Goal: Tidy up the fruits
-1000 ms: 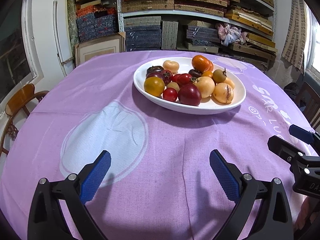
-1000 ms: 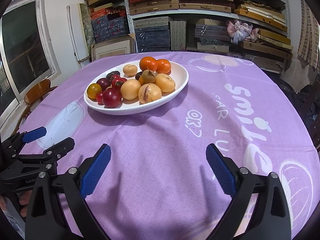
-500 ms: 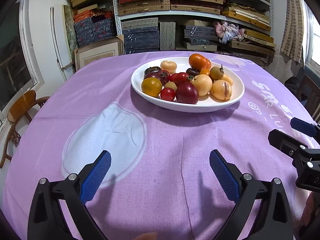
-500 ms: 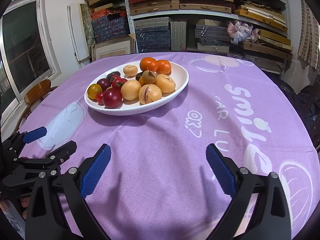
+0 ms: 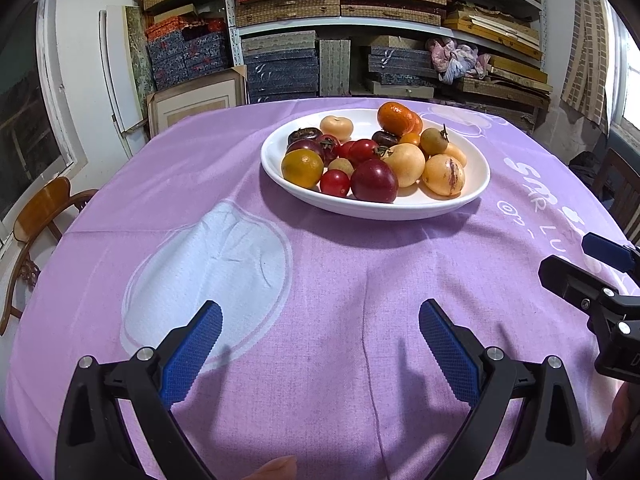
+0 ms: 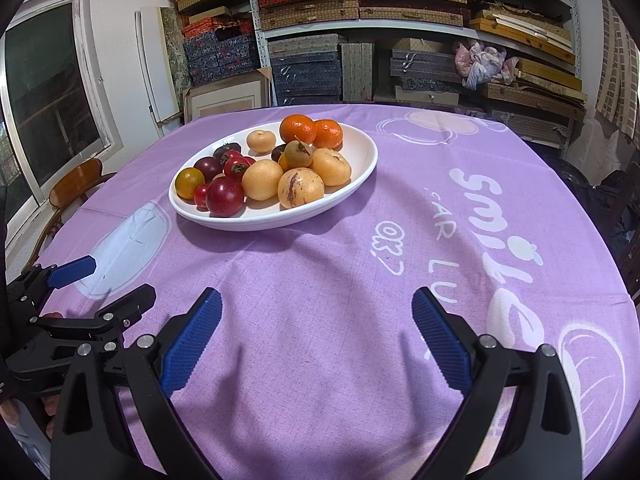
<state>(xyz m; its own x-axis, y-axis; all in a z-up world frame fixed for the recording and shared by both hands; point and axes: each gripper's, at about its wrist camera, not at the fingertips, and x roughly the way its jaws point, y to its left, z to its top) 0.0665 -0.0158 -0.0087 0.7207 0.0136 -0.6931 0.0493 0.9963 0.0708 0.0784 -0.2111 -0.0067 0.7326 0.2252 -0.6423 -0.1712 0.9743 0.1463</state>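
Observation:
A white oval plate [image 5: 476, 192] [image 6: 360, 172] on a purple tablecloth holds several fruits: oranges [image 5: 394, 119] [image 6: 298, 129], red tomatoes [image 5: 363, 150], a dark red plum [image 5: 374, 187] [image 6: 225, 196], yellow melons [image 5: 443, 175] [image 6: 301, 188]. My left gripper [image 5: 320, 344] is open and empty, low over the cloth in front of the plate. My right gripper [image 6: 316, 338] is open and empty, also in front of the plate. Each gripper shows at the edge of the other's view, the right one [image 5: 592, 276] and the left one [image 6: 88, 292].
The round table [image 6: 480, 208] carries white print and a pale patch [image 5: 208, 264]. A wooden chair [image 5: 40, 216] stands at the left. Shelves of boxes [image 5: 360, 20] fill the back wall. A dark chair [image 5: 624, 196] stands at the right.
Both grippers stay open and nearly still. The left wrist view has shifted slightly, with the plate a little closer to the centre.

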